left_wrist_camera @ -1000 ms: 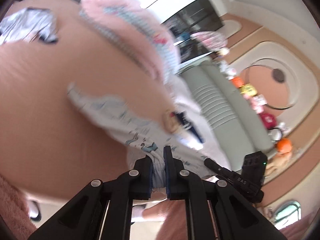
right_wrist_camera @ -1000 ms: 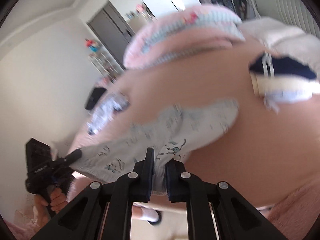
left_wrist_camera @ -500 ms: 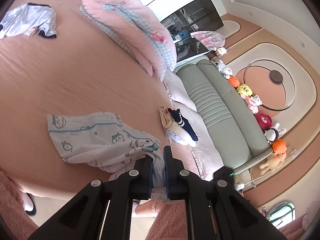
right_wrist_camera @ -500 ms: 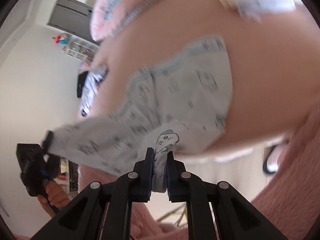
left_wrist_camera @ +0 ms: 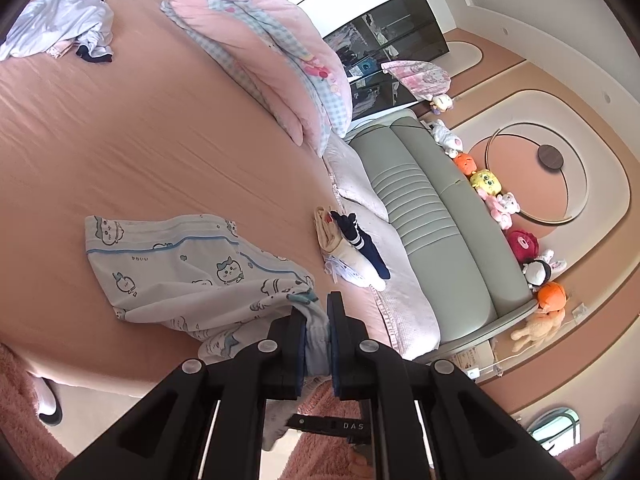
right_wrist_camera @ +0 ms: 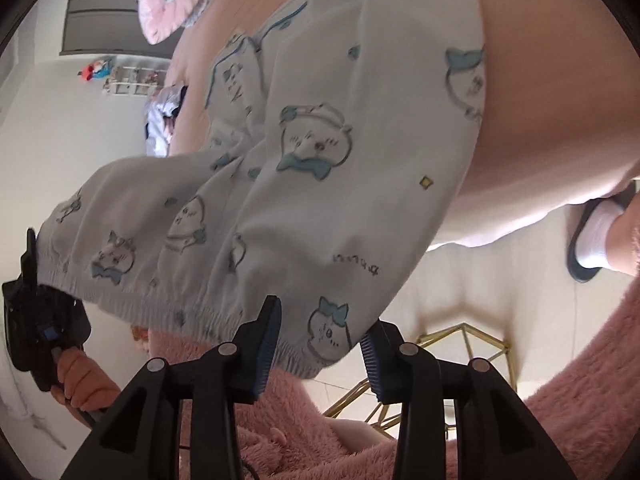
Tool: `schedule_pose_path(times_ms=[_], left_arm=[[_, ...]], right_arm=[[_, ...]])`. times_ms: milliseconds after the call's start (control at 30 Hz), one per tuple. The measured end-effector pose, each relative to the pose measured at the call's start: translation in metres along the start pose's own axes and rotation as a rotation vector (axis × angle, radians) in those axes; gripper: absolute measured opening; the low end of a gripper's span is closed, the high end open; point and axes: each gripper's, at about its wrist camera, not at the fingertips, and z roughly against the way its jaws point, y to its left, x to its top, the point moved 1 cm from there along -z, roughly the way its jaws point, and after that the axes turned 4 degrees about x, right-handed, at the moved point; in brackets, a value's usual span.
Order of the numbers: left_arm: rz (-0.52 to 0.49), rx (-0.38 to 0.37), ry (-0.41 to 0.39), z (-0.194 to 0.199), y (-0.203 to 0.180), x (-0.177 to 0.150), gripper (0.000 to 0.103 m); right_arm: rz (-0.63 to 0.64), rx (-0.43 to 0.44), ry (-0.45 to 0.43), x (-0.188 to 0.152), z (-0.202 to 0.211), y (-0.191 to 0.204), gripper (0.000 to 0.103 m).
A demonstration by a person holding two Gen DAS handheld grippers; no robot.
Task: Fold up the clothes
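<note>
Left gripper [left_wrist_camera: 317, 334]: fingers clenched on a bunched bit of the pyjama trousers [left_wrist_camera: 188, 276], cloth squeezed flat between the two pads. In the right wrist view it shows at the far left edge, holding the end of the elastic waistband, with a hand [right_wrist_camera: 82, 376] wrapped round its handle.

Right gripper [right_wrist_camera: 320, 344]: fingers spreading apart right now. The waistband corner sits between them, but the pads are off the cloth, so it is released on that side.

Trousers: white-blue with a cartoon animal print and blue piping. They lie mostly on the near part of the bed [left_wrist_camera: 140, 128], which has a salmon-pink sheet. The waistband end comes off the near bed edge and is strung between the two grippers. The cloth is rumpled and not laid flat.

Elsewhere on the bed:
- A rolled pink quilt [left_wrist_camera: 260, 52] with blue check lining lies at the far side.
- A crumpled pale garment pile [left_wrist_camera: 56, 32] sits in the far left corner.
- A small stack of folded items with a navy striped sock [left_wrist_camera: 362, 242] on top sits at the right, near the pillows.

A grey-green padded headboard [left_wrist_camera: 436, 236] has a row of plush toys [left_wrist_camera: 500, 200] along its top.

A fuzzy pink sleeve [right_wrist_camera: 580, 412] fills the near bottom of the right wrist view. A foot in a white sock and dark slipper [right_wrist_camera: 592, 240] is on the floor at right.
</note>
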Motion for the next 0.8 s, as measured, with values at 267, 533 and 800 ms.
schedule_pose_path(times_ms=[267, 533, 800], left_arm=[[-0.003, -0.06, -0.033, 0.012, -0.011, -0.001, 0.008], [-0.177, -0.174, -0.103, 0.054, -0.084, 0.021, 0.008], [-0.084, -0.088, -0.031, 0.004, -0.046, 0.05, 0.008]], right_arm=[[0.238, 0.019, -0.256, 0.007, 0.063, 0.06, 0.008], [0.446, 0.243, -0.458, -0.009, 0.16, 0.146, 0.008], [0.298, 0.107, -0.352, 0.041, 0.133, 0.112, 0.008]])
